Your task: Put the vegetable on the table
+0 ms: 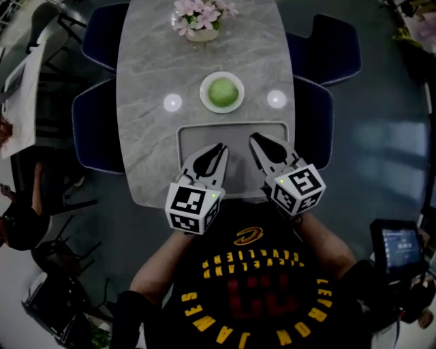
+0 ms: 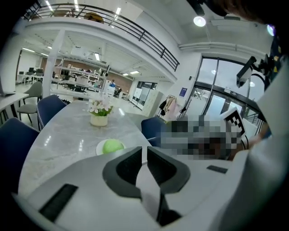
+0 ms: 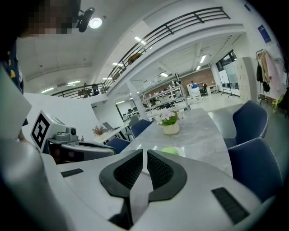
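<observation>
A round green vegetable (image 1: 222, 91) lies on a small white plate (image 1: 206, 102) in the middle of the grey marble table (image 1: 146, 136). My left gripper (image 1: 221, 148) and right gripper (image 1: 255, 138) hover side by side over a grey placemat (image 1: 235, 129) at the near edge, both short of the plate. Each is shut with nothing between its jaws. In the left gripper view the vegetable (image 2: 112, 146) shows just past the left gripper (image 2: 144, 151). From the right gripper view, the vegetable (image 3: 171, 150) peeks over the right gripper (image 3: 145, 153).
A pot of pink flowers (image 1: 199, 19) stands at the far end of the table. Dark blue chairs (image 1: 99, 126) line both long sides, another (image 1: 315, 116) on the right. A small screen device (image 1: 400, 249) sits by the person's right.
</observation>
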Demonstrator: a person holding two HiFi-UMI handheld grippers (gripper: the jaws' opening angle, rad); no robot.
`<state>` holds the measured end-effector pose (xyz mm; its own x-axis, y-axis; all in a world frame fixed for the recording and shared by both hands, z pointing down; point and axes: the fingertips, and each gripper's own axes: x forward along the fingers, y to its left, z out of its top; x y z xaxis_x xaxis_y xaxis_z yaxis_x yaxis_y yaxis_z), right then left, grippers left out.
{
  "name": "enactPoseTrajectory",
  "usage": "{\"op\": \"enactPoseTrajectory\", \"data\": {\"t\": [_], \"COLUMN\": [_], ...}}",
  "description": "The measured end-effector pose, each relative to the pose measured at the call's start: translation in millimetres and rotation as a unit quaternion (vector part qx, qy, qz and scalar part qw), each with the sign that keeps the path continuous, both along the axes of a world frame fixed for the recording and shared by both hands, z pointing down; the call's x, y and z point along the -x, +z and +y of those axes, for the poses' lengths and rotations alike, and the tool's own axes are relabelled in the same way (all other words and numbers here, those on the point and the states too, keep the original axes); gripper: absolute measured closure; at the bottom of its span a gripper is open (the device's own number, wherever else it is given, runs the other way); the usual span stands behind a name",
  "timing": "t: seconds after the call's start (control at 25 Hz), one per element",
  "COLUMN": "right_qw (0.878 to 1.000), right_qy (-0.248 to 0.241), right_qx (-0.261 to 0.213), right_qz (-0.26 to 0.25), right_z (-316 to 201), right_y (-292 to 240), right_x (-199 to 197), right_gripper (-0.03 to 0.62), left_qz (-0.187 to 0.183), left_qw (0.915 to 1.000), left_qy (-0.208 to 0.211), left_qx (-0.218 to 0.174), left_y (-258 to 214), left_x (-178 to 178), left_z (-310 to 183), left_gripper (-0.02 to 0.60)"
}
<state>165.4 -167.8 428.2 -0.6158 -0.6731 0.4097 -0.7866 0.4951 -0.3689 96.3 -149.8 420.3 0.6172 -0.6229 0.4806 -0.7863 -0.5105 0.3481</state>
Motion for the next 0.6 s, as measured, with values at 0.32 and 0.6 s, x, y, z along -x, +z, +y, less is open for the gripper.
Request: {"op": "enactPoseTrajectory", "data": {"t": [0.32,0.6], "right_qw": [0.998,0.997], "right_qy": [-0.019,-0.024], "right_qx": [-0.055,-0.077], "right_qz": [-0.004,0.001], "right_z": [8.9,11.5], "right_y": [-33.5,-42.5], "right_x": [14.8,19.8], "right_gripper": [0.557,0.557], "left_qz": [-0.005,-0.008], "left_qw": [0.9984,0.9970], "left_qy": [0.014,0.025], "left_qx": [-0.054,-0.073], "left_y": [-25.5,-34.9], "left_x": [-3.9,-7.0], "left_z": [3.3,7.9], "left_gripper": [0.543,0.543]}}
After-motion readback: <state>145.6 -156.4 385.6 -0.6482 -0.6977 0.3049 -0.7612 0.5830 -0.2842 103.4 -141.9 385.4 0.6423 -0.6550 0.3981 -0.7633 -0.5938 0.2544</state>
